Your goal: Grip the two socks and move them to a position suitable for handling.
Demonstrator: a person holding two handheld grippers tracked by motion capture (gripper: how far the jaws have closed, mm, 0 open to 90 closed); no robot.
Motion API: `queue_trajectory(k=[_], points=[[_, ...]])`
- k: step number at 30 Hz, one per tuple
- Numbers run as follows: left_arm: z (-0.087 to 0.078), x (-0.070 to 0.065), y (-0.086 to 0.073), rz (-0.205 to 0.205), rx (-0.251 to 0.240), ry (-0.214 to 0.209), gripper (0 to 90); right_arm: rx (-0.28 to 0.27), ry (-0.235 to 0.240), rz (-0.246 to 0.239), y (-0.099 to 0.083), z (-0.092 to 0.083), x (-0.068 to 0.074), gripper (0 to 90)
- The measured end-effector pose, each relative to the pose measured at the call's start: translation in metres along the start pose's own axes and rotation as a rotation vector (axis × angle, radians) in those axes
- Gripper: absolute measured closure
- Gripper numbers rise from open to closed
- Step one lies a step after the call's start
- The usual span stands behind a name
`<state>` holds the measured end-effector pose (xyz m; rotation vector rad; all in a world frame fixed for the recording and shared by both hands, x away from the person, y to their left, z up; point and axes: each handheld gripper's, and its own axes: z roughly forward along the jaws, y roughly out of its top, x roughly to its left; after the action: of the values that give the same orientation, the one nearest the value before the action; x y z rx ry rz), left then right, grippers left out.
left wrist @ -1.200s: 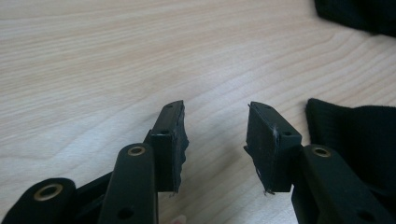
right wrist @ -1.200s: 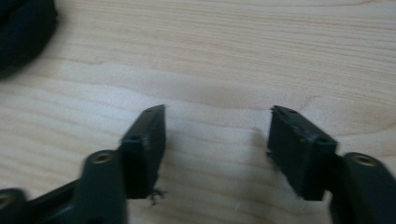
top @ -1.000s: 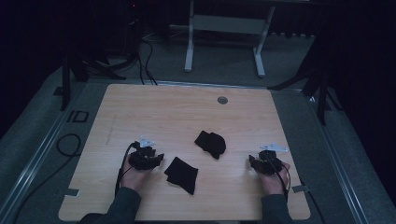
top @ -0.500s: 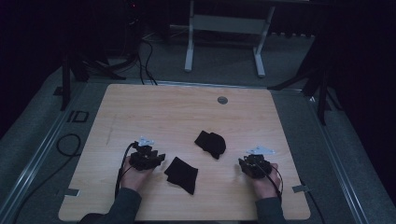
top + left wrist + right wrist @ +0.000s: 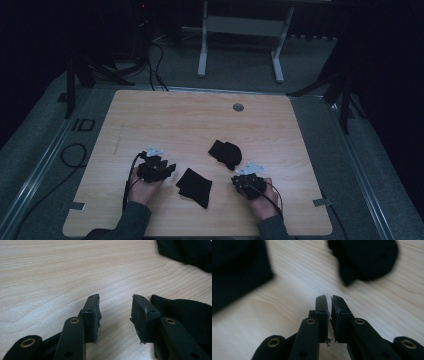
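Note:
Two black cloths lie on the wooden table [image 5: 175, 120]. The flat one [image 5: 195, 186] [image 5: 185, 315] [image 5: 237, 270] rests between my hands. A bunched one [image 5: 226, 152] [image 5: 187, 251] [image 5: 367, 257] sits a little farther back. My left gripper [image 5: 171, 169] [image 5: 115, 302] is low over the table, just left of the flat cloth. Its jaws are open with only bare wood between them. My right gripper [image 5: 236, 179] [image 5: 329, 300] is right of the flat cloth and in front of the bunched one. Its jaws have just been closing and are now shut on nothing.
A round grey grommet [image 5: 238, 107] is set in the far part of the table. Tape marks the front corners [image 5: 320, 202]. A cable loop [image 5: 70, 152] lies on the floor at the left. A metal frame [image 5: 240, 25] stands behind the table.
My right hand has moved left along the front of the table, toward the cloths, and its jaws have shut. My left hand has stayed put.

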<state>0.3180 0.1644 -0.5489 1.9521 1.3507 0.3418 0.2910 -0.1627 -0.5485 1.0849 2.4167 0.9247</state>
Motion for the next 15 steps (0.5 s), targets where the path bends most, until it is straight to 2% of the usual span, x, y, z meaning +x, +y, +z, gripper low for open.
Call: queue_trajectory(k=[2,3,9,10,11,12,15], points=[[0.0,-0.001,0.0,0.016,0.004,0.003,58.6,-0.007,0.047,-0.001,0.003,0.0,0.008,85.5],[0.0,-0.001,0.0,0.022,0.007,-0.012,58.8,-0.014,0.063,-0.007,0.005,0.0,0.013,85.8],[-0.003,-0.004,0.0,0.042,0.004,-0.049,60.0,-0.024,0.138,-0.082,0.014,0.001,0.044,85.7],[-0.003,-0.004,0.0,0.042,0.004,-0.049,60.0,-0.024,0.138,-0.082,0.014,0.001,0.044,85.7],[-0.003,-0.006,0.0,0.042,0.001,-0.066,60.0,-0.023,0.151,-0.094,0.015,0.001,0.05,85.7],[-0.003,-0.006,-0.001,0.046,0.001,-0.07,60.0,-0.014,0.192,-0.114,0.016,0.003,0.061,85.1],[-0.005,-0.009,-0.001,0.06,0.003,-0.093,61.2,-0.005,0.224,-0.153,0.017,0.006,0.074,85.0]])
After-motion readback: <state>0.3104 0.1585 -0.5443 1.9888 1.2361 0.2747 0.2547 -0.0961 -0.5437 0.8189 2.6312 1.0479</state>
